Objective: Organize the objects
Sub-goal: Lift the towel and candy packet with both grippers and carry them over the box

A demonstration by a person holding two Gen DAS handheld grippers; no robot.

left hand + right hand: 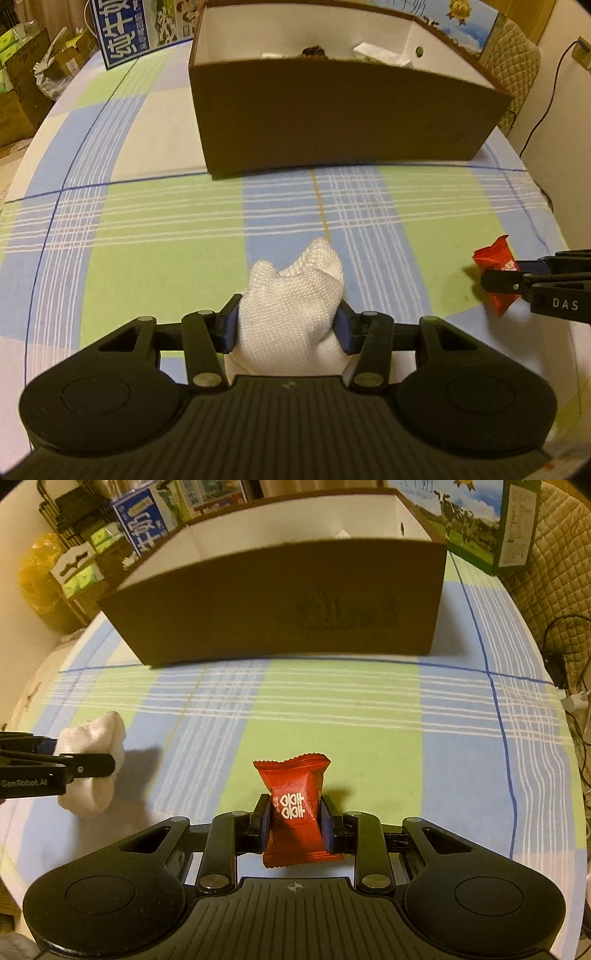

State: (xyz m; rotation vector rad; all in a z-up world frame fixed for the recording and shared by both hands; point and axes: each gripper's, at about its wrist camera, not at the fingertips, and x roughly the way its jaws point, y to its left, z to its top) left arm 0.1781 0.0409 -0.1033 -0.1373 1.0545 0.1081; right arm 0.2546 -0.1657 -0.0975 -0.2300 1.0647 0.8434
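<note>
Brown box (pixel 332 122) with small items inside

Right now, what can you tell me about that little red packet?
The red packet is a small, glossy, pillow-shaped wrapper with crimped zigzag ends and white characters printed on its front. It stands upright, pinched at its middle between the blue-padded jaws of the right gripper, above the checked tablecloth and in front of the brown box. Nothing else touches it.

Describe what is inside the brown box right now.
Over the near wall of the brown box, the left wrist view shows white inner walls, a white packet and a dark item. That wall hides the floor and anything lower down.
</note>
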